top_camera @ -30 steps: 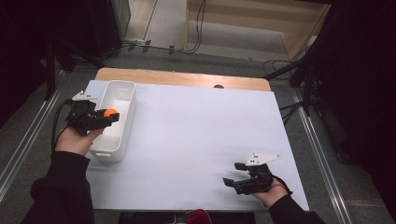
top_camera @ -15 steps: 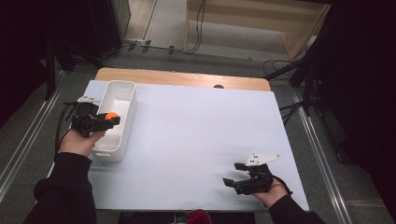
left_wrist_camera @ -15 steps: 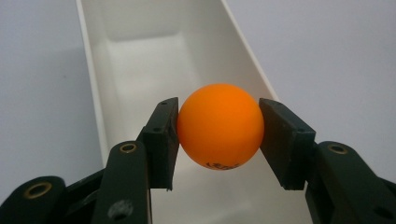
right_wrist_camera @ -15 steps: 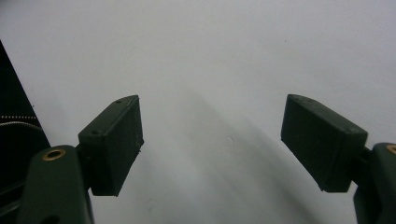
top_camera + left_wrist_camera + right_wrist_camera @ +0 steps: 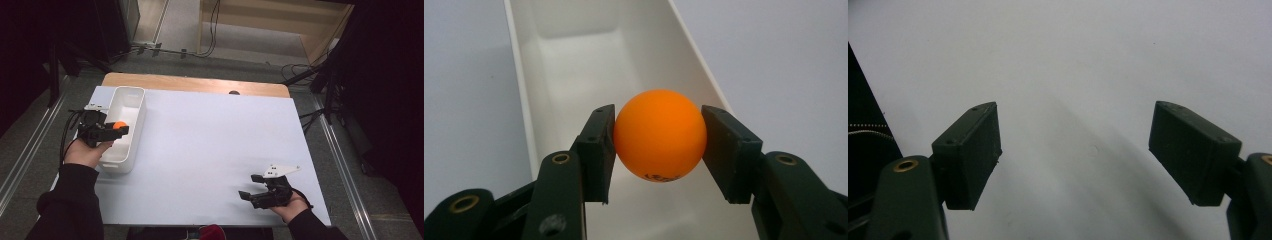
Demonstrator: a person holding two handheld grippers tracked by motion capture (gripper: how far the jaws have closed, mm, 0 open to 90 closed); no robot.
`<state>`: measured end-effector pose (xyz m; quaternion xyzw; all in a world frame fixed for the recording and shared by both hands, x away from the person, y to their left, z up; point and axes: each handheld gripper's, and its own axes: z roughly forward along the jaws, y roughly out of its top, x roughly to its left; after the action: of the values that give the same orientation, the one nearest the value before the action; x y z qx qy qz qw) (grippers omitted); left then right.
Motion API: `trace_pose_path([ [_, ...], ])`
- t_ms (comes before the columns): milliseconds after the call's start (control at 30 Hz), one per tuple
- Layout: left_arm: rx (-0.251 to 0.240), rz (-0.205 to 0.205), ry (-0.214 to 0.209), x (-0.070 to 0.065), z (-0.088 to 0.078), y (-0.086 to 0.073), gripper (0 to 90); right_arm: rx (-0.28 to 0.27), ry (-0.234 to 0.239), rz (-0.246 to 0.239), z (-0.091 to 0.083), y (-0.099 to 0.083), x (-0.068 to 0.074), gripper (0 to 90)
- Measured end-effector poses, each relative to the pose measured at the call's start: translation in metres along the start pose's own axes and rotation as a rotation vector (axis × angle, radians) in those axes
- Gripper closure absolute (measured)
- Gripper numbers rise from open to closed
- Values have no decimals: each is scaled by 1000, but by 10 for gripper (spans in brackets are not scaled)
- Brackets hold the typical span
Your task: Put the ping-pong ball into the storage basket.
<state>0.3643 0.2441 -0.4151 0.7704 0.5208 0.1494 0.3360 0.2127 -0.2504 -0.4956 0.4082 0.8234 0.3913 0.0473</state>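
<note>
Orange ball (image 5: 659,135) pinched between left tongs (image 5: 658,145) over white bin (image 5: 131,102), right tongs (image 5: 1075,155) held spread above white table (image 5: 215,145), nothing gripped.

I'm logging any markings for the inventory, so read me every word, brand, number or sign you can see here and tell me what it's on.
Orange ball held in the left tool: a dark printed mark near its underside, partly cut off by the curve and too blurred to read.
White bin: no text visible.
White table cover: no text visible.
Right tool: no text visible on its pads.
</note>
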Motion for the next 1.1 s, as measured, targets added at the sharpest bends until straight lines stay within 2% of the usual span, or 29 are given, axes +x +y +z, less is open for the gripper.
trace_pose_path([
  [67,-11,1,-16,0,-1,0,391,-1,0,1,0,0,0,195],
  [100,-18,-2,-27,0,-1,0,369,0,0,0,0,0,0,195],
  [300,-38,15,-34,-5,-4,2,305,-1,0,0,0,0,0,195],
  [567,-58,60,-74,-19,-13,8,275,-2,1,2,0,0,0,195],
  [833,-65,81,-154,-37,-18,12,275,-2,-2,0,-1,0,0,195],
  [1100,-61,134,-185,-52,-18,13,274,0,-3,-1,0,0,0,195],
])
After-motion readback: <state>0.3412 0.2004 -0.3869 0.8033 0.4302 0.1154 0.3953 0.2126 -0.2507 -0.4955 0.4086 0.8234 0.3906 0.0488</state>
